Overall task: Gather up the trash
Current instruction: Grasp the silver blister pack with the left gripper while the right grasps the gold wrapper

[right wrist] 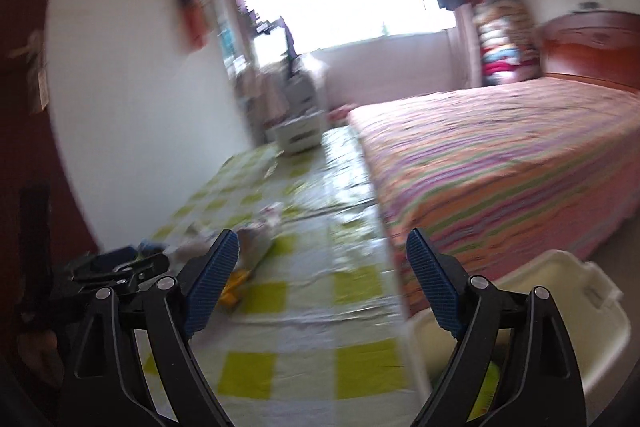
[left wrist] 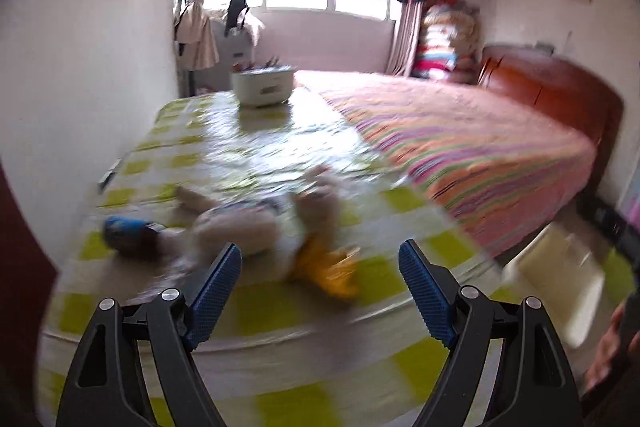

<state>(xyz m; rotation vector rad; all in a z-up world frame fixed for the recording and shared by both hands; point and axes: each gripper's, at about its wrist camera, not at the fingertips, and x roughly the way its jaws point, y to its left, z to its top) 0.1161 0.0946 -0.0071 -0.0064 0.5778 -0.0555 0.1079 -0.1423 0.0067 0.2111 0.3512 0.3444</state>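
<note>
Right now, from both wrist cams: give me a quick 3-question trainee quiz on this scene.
1. True or false: the left gripper holds a piece of trash.
2. Which colour is the crumpled wrapper nearest the left gripper's fingers? A) yellow B) red C) black
3. Fill in: the trash lies on a green-and-white checked ____ beside the bed.

Key
1. False: nothing is between its fingers, and they stand apart.
2. A. A blue can-like item and a pale crumpled bag lie further left.
3. Table cover. The right gripper is empty too.
</note>
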